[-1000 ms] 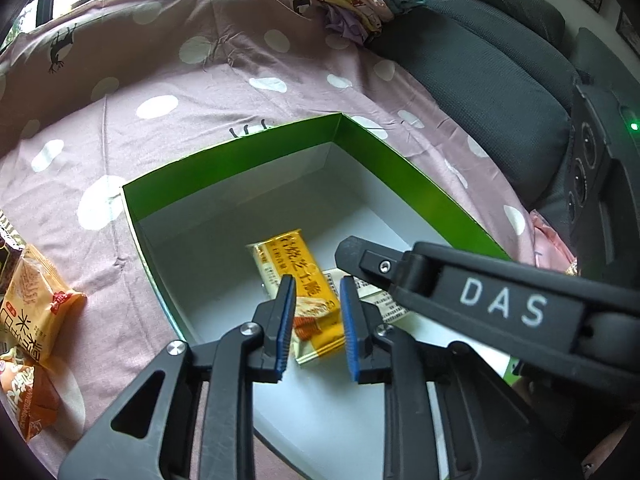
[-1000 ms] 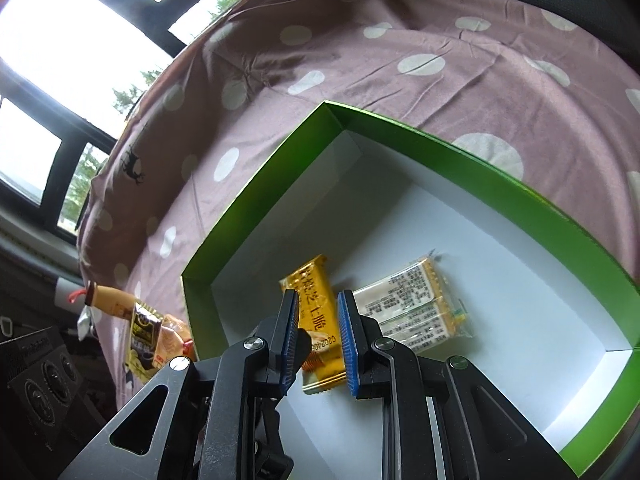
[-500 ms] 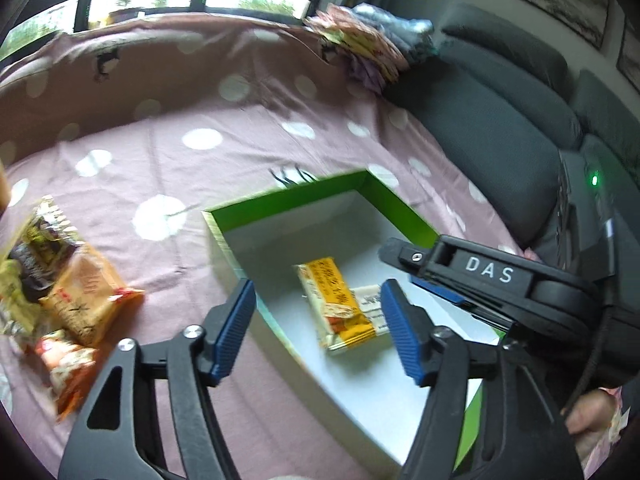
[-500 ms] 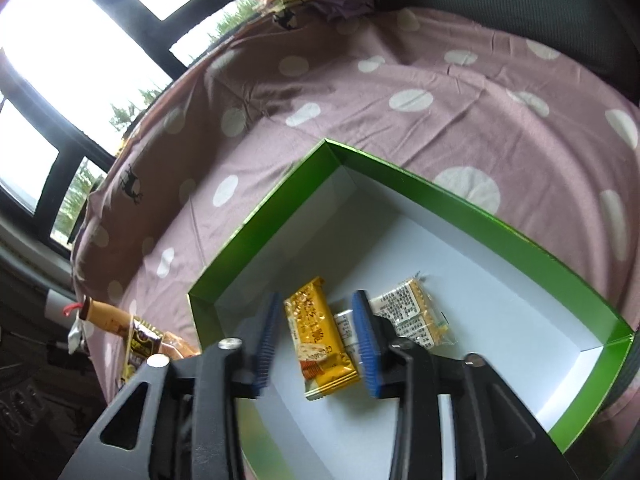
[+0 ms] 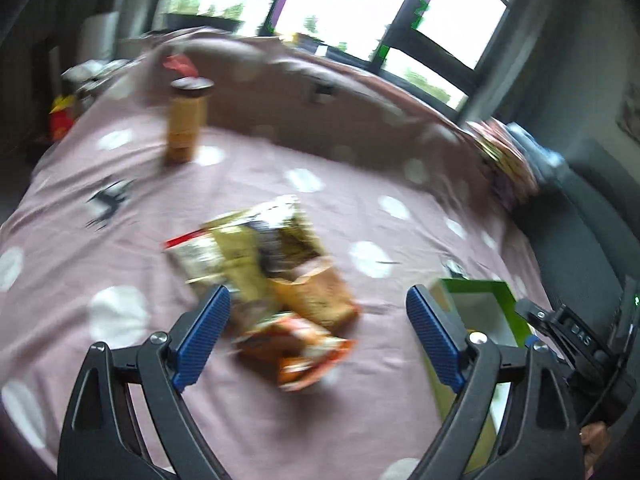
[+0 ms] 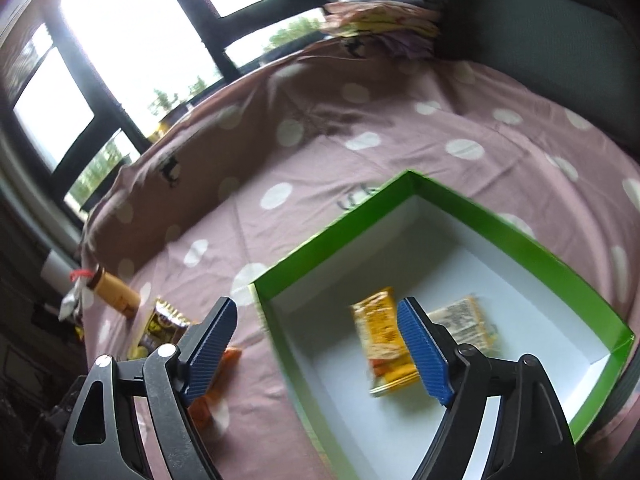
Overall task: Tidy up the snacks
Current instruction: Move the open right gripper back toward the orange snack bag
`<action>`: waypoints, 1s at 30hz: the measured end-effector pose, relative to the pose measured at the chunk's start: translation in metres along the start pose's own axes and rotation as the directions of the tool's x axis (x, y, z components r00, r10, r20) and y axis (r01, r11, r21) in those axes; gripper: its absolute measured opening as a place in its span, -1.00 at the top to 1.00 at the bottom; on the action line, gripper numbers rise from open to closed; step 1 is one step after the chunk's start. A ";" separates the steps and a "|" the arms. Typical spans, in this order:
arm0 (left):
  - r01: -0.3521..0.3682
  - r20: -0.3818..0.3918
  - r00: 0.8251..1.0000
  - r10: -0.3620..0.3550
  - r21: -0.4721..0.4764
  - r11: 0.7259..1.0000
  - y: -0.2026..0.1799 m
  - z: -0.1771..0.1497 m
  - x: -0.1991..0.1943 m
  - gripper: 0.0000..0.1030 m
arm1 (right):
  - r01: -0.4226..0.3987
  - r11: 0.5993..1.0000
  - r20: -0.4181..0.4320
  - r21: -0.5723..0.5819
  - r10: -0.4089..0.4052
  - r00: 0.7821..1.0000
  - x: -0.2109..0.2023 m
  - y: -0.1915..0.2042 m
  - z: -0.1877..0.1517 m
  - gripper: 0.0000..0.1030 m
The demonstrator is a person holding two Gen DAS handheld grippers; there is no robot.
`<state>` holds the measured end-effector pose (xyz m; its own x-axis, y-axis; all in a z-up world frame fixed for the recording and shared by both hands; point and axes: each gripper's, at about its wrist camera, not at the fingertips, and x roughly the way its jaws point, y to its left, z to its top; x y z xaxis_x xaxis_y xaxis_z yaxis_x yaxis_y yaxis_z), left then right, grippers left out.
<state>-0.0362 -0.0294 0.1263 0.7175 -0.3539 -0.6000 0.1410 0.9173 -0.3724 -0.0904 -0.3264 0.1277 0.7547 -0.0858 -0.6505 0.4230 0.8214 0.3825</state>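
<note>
On the pink spotted cloth (image 5: 132,248), I am holding my left gripper (image 5: 318,330) spread wide over a blurred heap of snack packets (image 5: 276,280), gripping nothing. Farther back a tan bottle (image 5: 187,120) is standing upright. Just to the right of the heap, the green box (image 5: 504,294) is showing at the frame's edge. I am holding my right gripper (image 6: 316,346) wide apart too, empty, hovering over the near left wall of the box (image 6: 500,224). Inside it an orange packet (image 6: 382,340) is lying flat, with a pale packet (image 6: 464,318) close on its right.
</note>
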 end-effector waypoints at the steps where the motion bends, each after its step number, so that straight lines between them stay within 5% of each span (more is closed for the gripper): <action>1: -0.022 -0.005 1.000 0.022 -0.020 1.000 0.010 0.000 -0.002 -0.75 | -0.005 1.000 -0.005 -0.011 0.005 1.000 0.002 0.006 -0.002 -0.61; 8: -0.164 -0.062 0.985 0.158 -0.116 0.980 0.064 -0.011 0.003 -0.78 | -0.067 0.993 -0.047 -0.094 0.063 0.997 0.015 0.052 -0.020 -0.61; 10: -0.155 -0.097 0.985 0.142 -0.137 0.978 0.074 -0.012 0.011 -1.00 | -0.098 0.989 -0.069 -0.114 0.090 0.994 0.021 0.064 -0.025 -0.62; 18: -0.099 -0.145 0.987 0.070 -0.207 0.973 0.090 -0.018 0.028 -0.99 | -0.214 0.959 -0.226 -0.186 0.170 0.959 0.055 0.103 -0.052 -0.62; 30: 0.014 -0.280 0.958 -0.063 -0.173 0.985 0.062 -0.036 0.058 -0.98 | -0.346 0.928 -0.437 -0.140 0.256 0.862 0.109 0.126 -0.070 -0.59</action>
<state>-0.0101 0.0002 0.0431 0.4875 -0.4478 -0.7495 0.0311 0.8668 -0.4976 0.0105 -0.1924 0.0592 0.5395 0.3826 -0.7500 0.0609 0.8707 0.4880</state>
